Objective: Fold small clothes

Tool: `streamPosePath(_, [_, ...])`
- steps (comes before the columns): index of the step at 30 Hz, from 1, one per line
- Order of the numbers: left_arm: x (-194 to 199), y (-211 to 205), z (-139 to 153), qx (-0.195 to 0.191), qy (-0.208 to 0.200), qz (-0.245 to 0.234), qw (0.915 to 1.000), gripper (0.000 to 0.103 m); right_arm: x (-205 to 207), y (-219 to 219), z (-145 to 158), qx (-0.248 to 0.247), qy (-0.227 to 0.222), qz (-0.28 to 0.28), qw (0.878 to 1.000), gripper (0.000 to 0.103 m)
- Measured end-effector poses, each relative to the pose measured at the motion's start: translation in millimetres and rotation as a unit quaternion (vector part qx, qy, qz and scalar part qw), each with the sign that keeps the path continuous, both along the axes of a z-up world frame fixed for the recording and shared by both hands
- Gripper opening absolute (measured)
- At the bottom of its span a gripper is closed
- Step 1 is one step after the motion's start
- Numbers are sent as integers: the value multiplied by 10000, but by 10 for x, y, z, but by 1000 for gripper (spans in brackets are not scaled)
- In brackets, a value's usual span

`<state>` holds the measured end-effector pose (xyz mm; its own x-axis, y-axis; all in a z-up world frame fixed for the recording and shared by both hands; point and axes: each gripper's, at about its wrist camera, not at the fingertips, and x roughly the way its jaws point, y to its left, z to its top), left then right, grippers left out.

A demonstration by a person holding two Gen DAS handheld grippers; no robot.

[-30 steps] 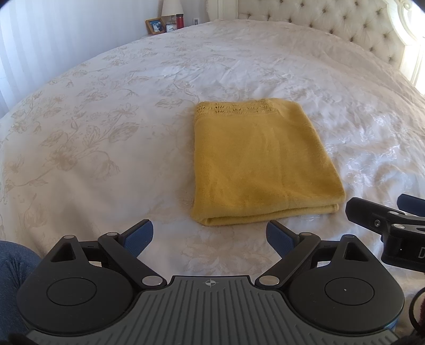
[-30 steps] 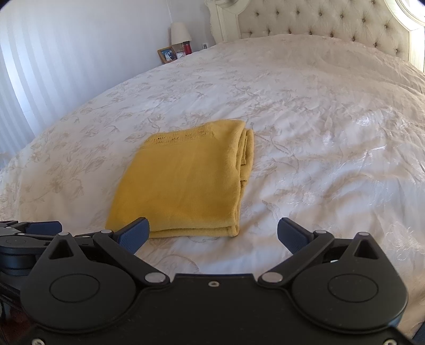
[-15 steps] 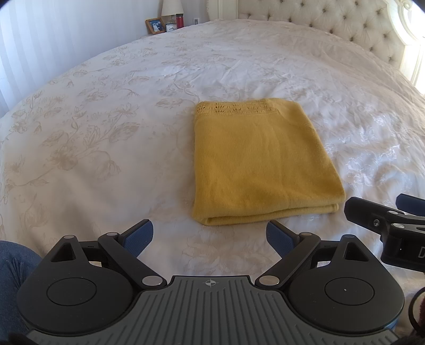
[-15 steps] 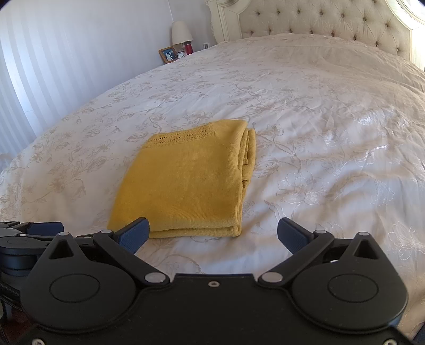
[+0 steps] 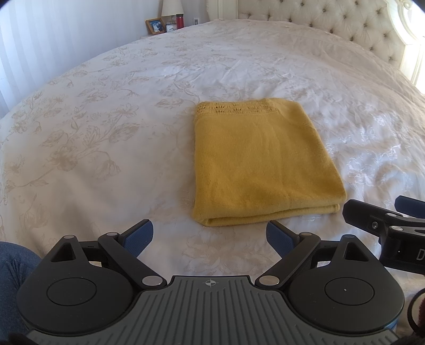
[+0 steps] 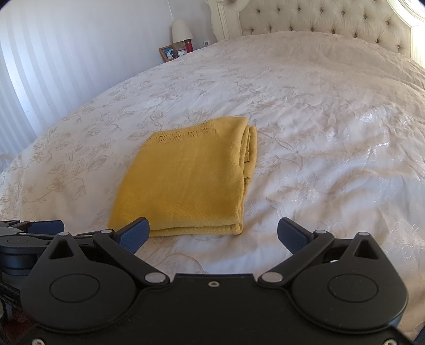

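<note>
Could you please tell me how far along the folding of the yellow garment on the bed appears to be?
Done: the yellow garment lies on the bedspread as a neat rectangle, stacked layers visible along its right edge in the right wrist view. In hand: nothing; the left tongs and right tongs are open, short of its near edge. Left: seemingly nothing for this piece; no other clothes are visible.

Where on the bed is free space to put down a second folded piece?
Bare bedspread lies left of the yellow folded garment, between it and the wall-side edge. More lies right of it, and behind it toward the headboard. Only the near strip is crowded: both open grippers hover there.
</note>
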<state>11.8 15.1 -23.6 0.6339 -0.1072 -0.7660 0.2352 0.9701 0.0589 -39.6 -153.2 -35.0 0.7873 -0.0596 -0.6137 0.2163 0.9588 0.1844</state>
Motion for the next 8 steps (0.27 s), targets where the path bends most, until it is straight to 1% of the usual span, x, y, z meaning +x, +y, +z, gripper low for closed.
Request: streamPosePath(8, [13, 16, 2, -20, 15, -21, 10000, 93, 6, -18, 2, 34, 12, 11, 10000, 102])
